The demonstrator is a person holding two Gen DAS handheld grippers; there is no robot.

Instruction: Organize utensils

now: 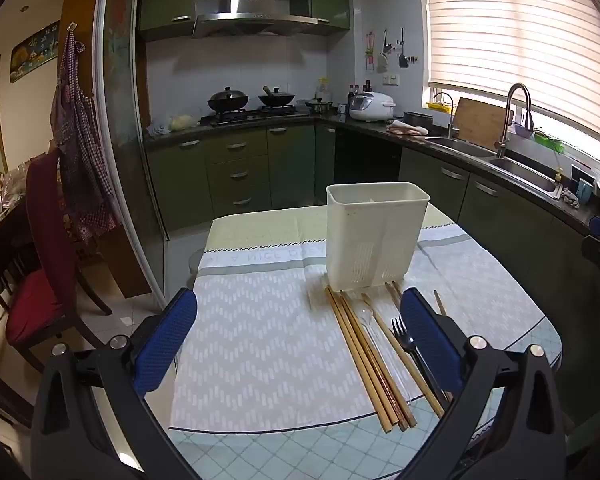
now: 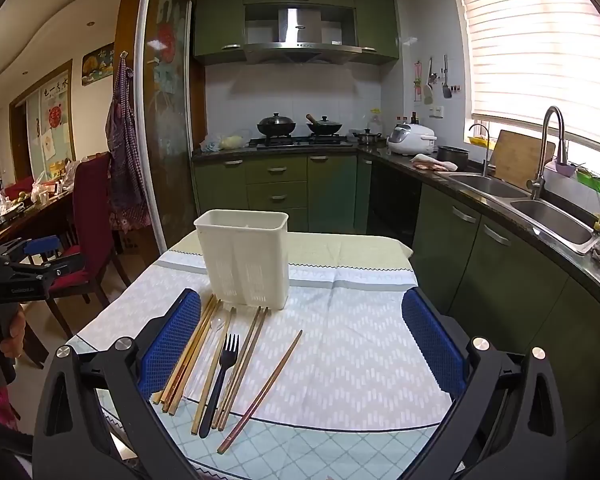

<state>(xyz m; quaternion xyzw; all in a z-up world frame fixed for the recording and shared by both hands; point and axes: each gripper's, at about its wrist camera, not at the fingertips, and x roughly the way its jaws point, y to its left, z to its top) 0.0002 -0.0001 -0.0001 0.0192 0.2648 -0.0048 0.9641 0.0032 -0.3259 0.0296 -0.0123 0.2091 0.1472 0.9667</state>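
Observation:
A white plastic utensil holder [image 1: 374, 236] stands upright on a cloth-covered table [image 1: 260, 340]; it also shows in the right wrist view [image 2: 246, 256]. Several wooden chopsticks [image 1: 364, 356] lie in front of it, with a black fork [image 1: 410, 344] and a clear plastic spoon [image 1: 370, 330]. In the right wrist view the chopsticks [image 2: 196, 356], the fork [image 2: 220, 380] and one reddish chopstick [image 2: 264, 390] lie apart. My left gripper [image 1: 300, 320] is open and empty above the cloth, left of the utensils. My right gripper [image 2: 302, 320] is open and empty above them.
A dark red chair [image 1: 48, 256] stands left of the table. Green cabinets [image 1: 240, 176], a stove with woks [image 1: 252, 104] and a double sink [image 1: 512, 164] line the back and right. The left gripper shows at the left edge of the right wrist view [image 2: 24, 268].

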